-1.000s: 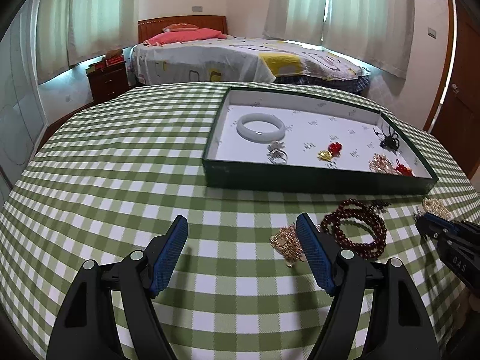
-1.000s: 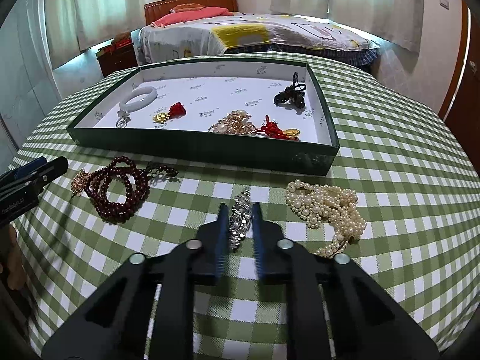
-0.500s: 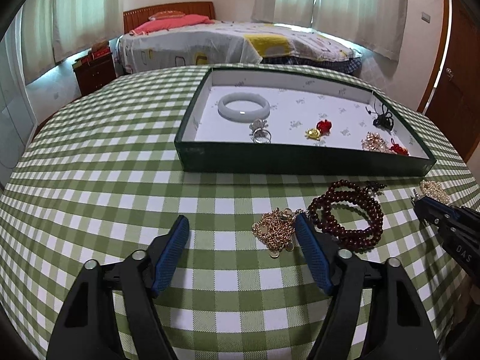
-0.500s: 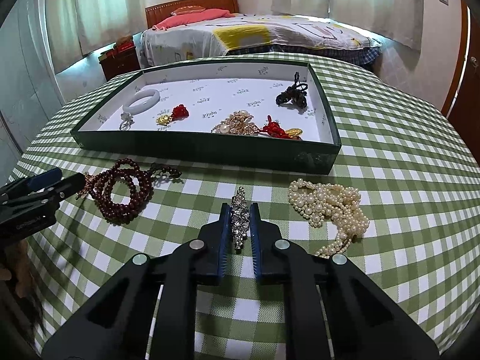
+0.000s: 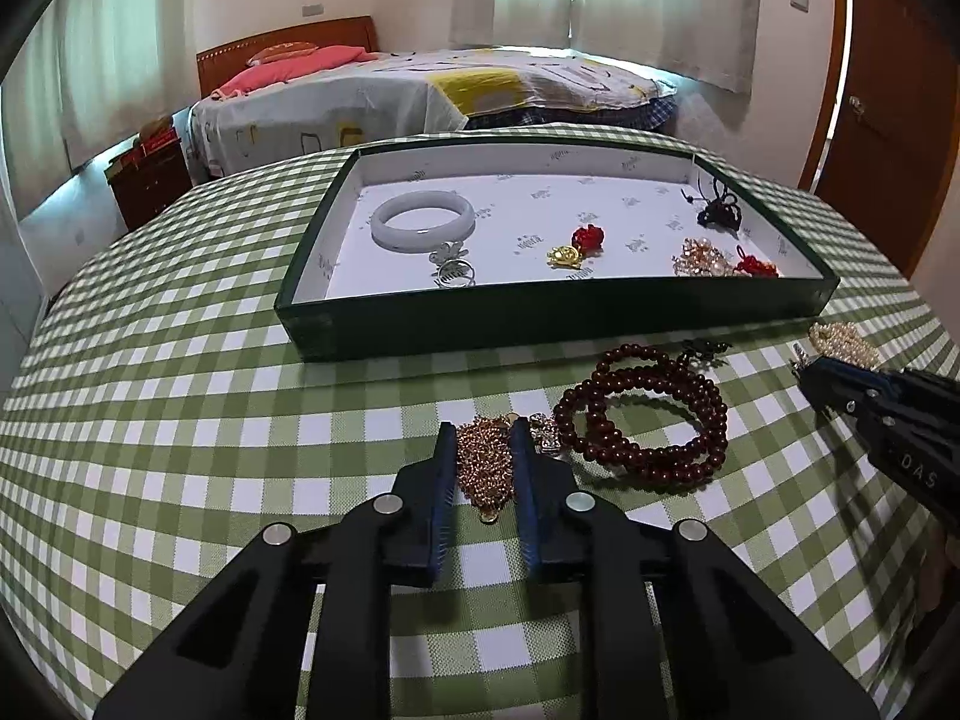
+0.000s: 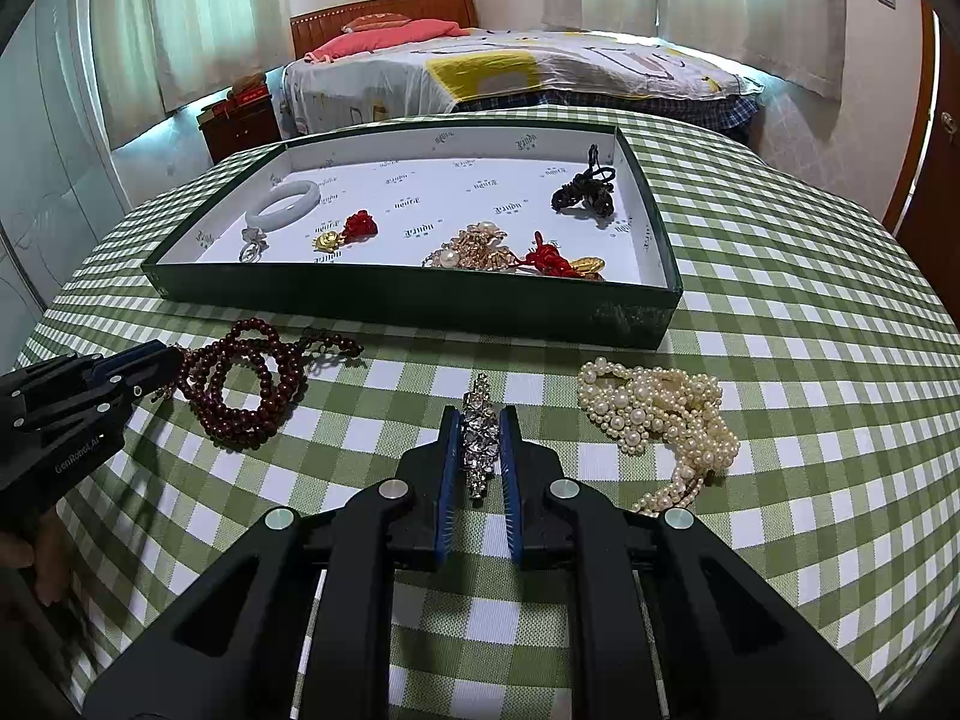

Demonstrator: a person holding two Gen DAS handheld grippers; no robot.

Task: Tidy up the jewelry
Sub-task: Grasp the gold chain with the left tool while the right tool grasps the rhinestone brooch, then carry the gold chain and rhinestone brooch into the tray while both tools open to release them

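Your left gripper (image 5: 485, 444) tilts down toward the table, its jaws just closing around a gold chain (image 5: 483, 465). Your right gripper (image 6: 480, 420) tilts down likewise, clamped tight on a rhinestone piece (image 6: 479, 437).

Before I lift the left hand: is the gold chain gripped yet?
Gripped, it seems: the left gripper has just closed, its pads flanking the gold chain bunched between them on the tablecloth.
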